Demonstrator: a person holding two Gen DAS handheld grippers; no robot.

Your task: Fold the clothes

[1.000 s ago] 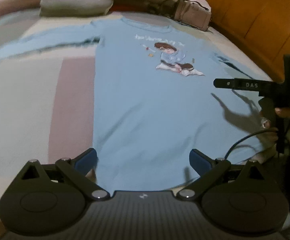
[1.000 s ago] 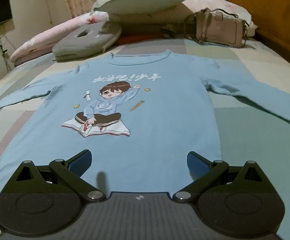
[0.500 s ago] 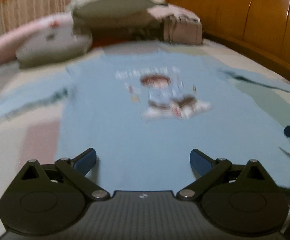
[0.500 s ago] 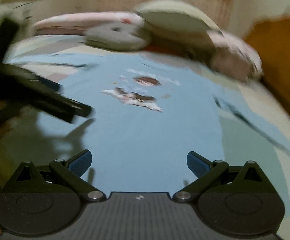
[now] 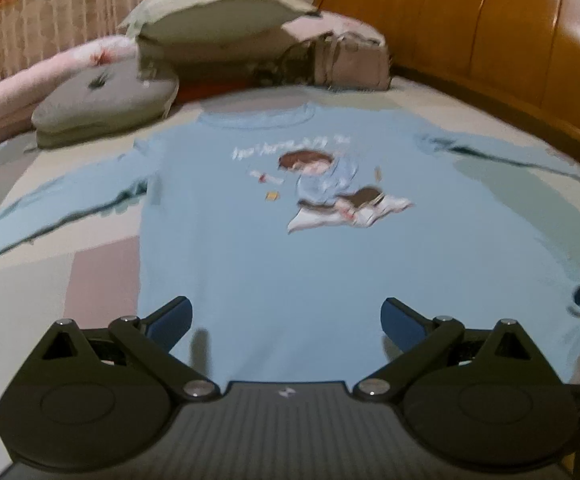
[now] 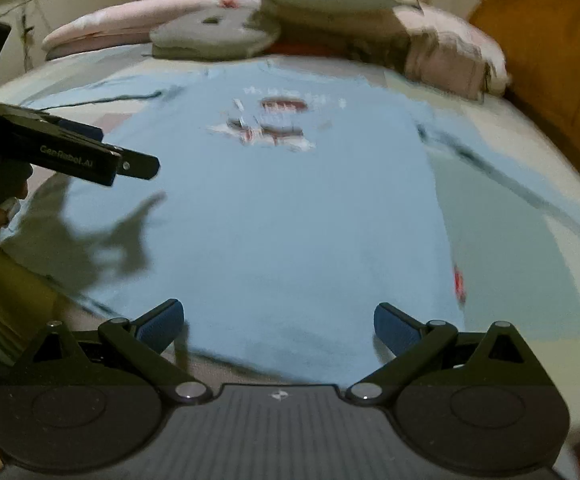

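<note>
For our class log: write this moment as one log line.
blue shirt: flat on bed, unfolded | left gripper: open, empty | right gripper: open, empty

A light-blue long-sleeved cotton shirt point(image 5: 274, 248) with a cartoon print lies flat, face-up, sleeves spread wide, collar farthest away.

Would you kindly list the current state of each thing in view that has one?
Blue shirt: spread flat on the bed, print up, both sleeves out, unfolded.
Left tool: open, empty, above the shirt hem.
Right tool: open, empty, above the hem.
Handbag: upright by the pillows, too blurred to tell whether closed.
</note>
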